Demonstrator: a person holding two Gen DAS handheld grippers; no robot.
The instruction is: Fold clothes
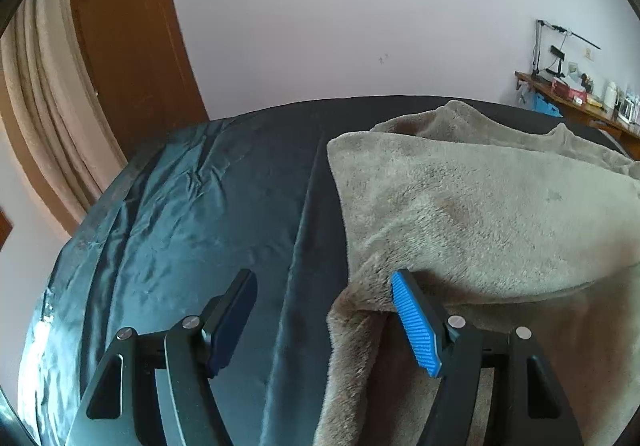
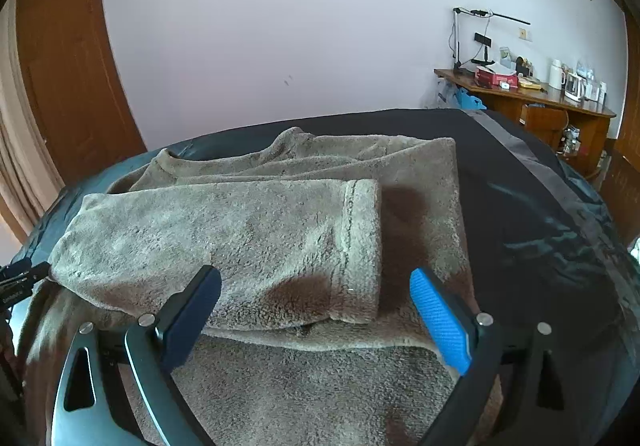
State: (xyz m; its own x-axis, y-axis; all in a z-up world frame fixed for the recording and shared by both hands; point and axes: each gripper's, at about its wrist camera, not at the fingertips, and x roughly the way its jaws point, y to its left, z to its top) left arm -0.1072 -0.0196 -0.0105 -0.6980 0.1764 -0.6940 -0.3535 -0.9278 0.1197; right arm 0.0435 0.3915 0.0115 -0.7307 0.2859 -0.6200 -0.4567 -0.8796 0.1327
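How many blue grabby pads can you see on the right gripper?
2: a dark blue pad on the picture's left and a bright blue pad on its right, both above the fuzzy grey garment.

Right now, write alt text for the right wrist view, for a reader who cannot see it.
A fleecy grey-brown garment lies on a dark bedsheet, one sleeve folded across its body. The right gripper hovers over the sleeve cuff with jaws open and empty. Behind stand a pale wall and a cluttered wooden desk.
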